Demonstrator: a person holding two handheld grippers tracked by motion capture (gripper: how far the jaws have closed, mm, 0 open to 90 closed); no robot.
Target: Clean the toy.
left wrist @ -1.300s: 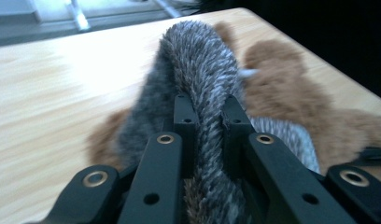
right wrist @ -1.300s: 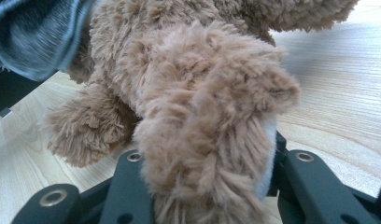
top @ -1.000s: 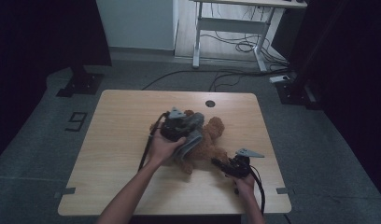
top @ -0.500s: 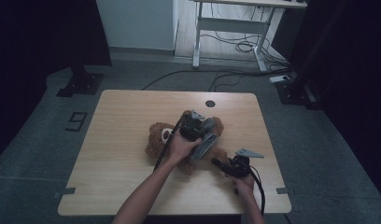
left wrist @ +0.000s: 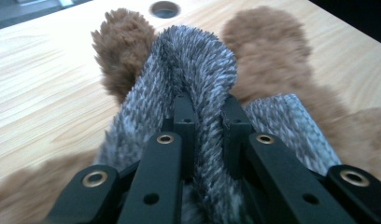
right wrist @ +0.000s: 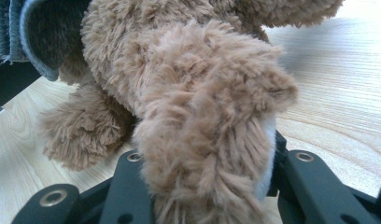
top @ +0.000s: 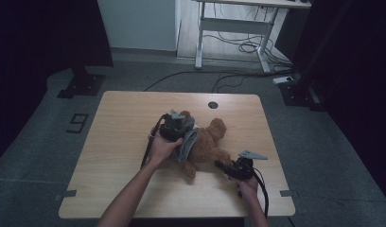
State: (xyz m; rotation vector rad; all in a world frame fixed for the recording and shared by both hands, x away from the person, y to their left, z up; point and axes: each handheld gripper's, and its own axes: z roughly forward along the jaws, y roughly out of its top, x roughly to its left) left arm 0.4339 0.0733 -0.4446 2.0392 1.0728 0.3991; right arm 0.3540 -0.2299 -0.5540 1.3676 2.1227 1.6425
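Observation:
A brown teddy bear [top: 211, 139] lies on the wooden table [top: 120, 127], right of centre. A grey knitted garment [top: 189, 143] is bunched around its body. My left gripper [top: 178, 126] sits over the bear's left side. In the left gripper view my left gripper [left wrist: 207, 105] is shut on a raised fold of the grey garment [left wrist: 198, 56], with brown bear fur [left wrist: 268, 46] behind it. My right gripper [top: 225, 165] lies low at the bear's lower end. In the right gripper view my right gripper [right wrist: 205, 156] is shut on a furry bear leg [right wrist: 202, 102].
A round cable hole [top: 213, 105] sits near the table's far edge. Beyond the table stand a white desk frame [top: 229, 28] and floor cables [top: 248, 47]. A black stand base [top: 82, 85] is on the floor at far left. The table's left half has free room.
My left hand swung right over the bear with the grey garment, then came back left and a little lower. The bear shifted with it. The right gripper stayed put on the leg.

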